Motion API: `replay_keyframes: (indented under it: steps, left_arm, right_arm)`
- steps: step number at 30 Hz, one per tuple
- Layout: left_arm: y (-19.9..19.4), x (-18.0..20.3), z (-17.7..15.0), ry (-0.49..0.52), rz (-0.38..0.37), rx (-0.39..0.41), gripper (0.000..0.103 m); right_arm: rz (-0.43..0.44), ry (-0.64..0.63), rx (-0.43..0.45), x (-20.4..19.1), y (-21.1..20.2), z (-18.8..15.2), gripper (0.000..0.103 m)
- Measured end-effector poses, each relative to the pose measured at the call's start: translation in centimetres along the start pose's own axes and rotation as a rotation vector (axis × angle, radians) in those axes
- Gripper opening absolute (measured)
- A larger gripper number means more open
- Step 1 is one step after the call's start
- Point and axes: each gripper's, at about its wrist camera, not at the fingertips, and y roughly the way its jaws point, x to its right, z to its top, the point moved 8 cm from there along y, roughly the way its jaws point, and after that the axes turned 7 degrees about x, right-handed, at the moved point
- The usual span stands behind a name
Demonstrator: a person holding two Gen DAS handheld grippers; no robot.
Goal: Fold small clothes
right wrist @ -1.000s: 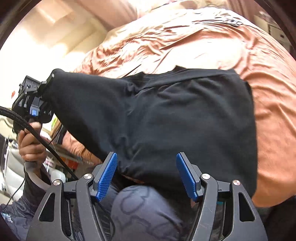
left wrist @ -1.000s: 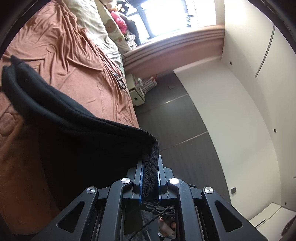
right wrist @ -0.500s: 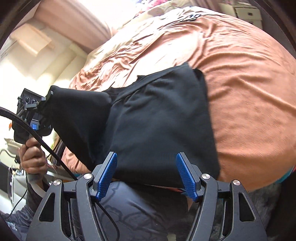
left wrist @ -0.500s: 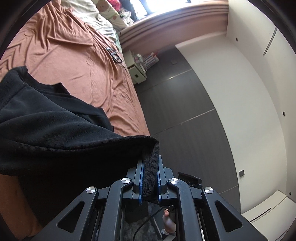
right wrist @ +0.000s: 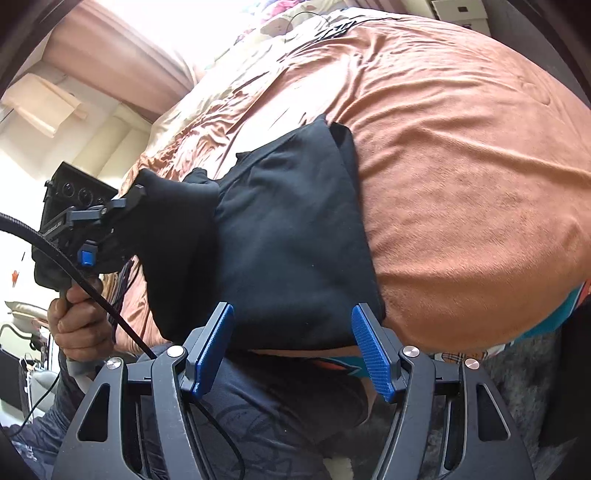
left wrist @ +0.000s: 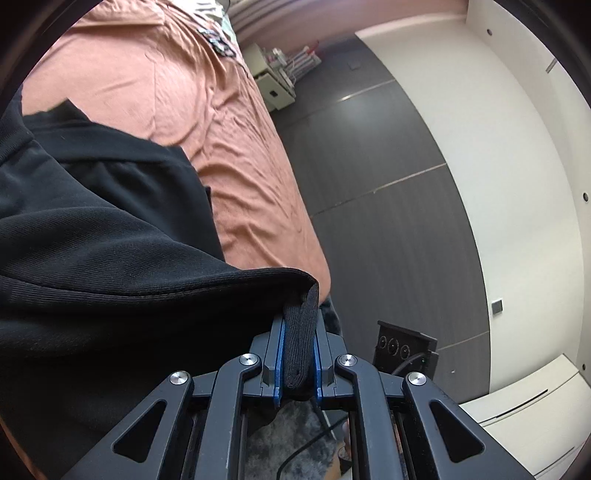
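Nearest in the left wrist view, the left gripper point(left wrist: 298, 354) has its blue pads pressed together on a folded ribbed hem of the black garment point(left wrist: 92, 258); the cloth fills the gap btwn them. From that pinch the hem runs left as a taut edge, w/ the rest of the fabric spreading over the left half of the view and lying on the bed point(left wrist: 221, 147).

In the right wrist view, the right gripper point(right wrist: 295, 350) has its jaws spread wide, nothing btwn the blue pads. It sits just off the near bed edge, the garment's lower hem just beyond the fingertips. The garment point(right wrist: 295, 229) lies as a roughly rectangular dark slab on the rust-orange bed cover point(right wrist: 461, 184), its near edge at the mattress edge. Its left part is lifted off the bed toward the left gripper point(right wrist: 125, 203), held by the person's hand point(right wrist: 77, 317) at left; a black cable runs from that unit. Below, the person's dark patterned trouser leg point(right wrist: 258, 413) is close to the bed side.

Right of the garment the cover is open, wrinkled only. Farther back, pale patterned bedding point(right wrist: 295, 33) lies near the head of the bed. In the left view, dark floor point(left wrist: 369, 184) runs alongside the bed, w/ a small white cabinet point(left wrist: 273, 88) at the far end; what's stacked on it is too small to tell, prob. small items.
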Motion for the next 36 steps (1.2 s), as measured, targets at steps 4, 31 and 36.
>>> replay_keyframes:
  steps: [4, 31, 36]
  left_arm:
    - [2.4, 0.0, -0.8, 0.000, 0.005, -0.037, 0.020]
    - [-8.9, -12.8, -2.7, 0.087, 0.496, -0.096, 0.080]
    - [-9.9, -15.9, -4.2, 0.046, 0.576, -0.135, 0.070]
  right_arm:
    - [-0.009, 0.014, -0.007, 0.8, -0.1, -0.3, 0.065]
    - [0.061, 0.060, -0.091, 0.5, 8.2, 1.2, 0.040]
    - [0.048, 0.027, -0.075, 0.0, 8.4, 1.0, 0.011]
